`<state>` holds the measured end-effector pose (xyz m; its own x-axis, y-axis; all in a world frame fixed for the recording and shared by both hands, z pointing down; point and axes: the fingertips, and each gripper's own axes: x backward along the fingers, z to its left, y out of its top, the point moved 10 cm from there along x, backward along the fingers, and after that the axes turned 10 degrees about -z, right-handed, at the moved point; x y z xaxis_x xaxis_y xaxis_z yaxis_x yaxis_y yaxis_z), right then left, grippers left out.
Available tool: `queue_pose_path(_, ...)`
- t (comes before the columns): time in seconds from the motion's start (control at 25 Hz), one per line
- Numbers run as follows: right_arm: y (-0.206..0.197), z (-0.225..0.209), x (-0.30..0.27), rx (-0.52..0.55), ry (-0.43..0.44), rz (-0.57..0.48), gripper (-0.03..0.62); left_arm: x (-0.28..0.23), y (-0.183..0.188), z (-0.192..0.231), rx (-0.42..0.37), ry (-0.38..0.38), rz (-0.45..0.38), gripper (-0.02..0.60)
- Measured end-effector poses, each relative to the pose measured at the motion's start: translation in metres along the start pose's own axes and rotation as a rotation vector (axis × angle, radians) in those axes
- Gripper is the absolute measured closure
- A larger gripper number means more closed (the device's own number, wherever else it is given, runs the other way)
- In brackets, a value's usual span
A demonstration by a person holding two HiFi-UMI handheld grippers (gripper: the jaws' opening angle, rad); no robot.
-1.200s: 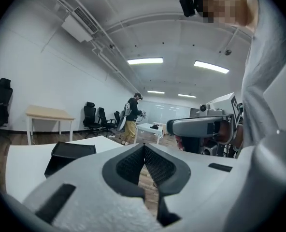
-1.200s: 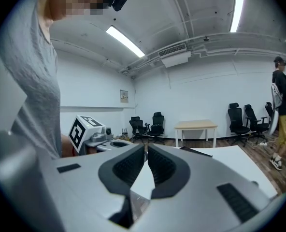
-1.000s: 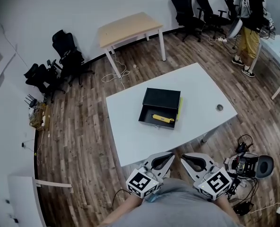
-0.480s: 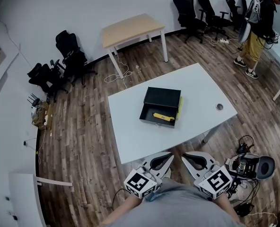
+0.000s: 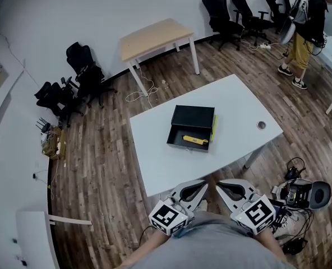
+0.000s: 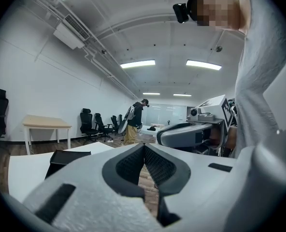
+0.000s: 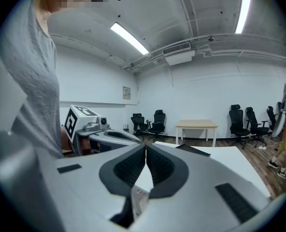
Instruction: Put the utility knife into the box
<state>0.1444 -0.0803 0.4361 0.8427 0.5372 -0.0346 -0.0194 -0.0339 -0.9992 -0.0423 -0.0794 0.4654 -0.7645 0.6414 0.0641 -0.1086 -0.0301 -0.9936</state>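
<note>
The knife point(image 5: 194, 140) in the box point(image 5: 193, 116) at the table point(image 5: 155, 161) centre, our left gripper point(image 5: 204, 182) and right gripper point(image 5: 217, 183) pressed together, empty, off its near edge.

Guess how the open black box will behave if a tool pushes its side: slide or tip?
The black box probably slides rather than tips: it sits low and flat on the smooth white table. Its walls look stiff, so it should move as one piece. The opened lid may wobble, and the yellow utility knife lying loose inside could shift.
</note>
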Motion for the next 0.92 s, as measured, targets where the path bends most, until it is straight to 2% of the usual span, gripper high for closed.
queue_pose_path(0.32, 0.0044, -0.0006, -0.0011, -0.003, -0.028, -0.016, 0.565, 0.0014, 0.0, 0.0022, -0.005, -0.005, 0.001, 0.565)
queue_pose_path(0.92, -0.0004, 0.0053, -0.0014, -0.007, 0.011, -0.003, 0.565, 0.008, 0.0001, -0.0036, -0.001, 0.021, -0.004, 0.565)
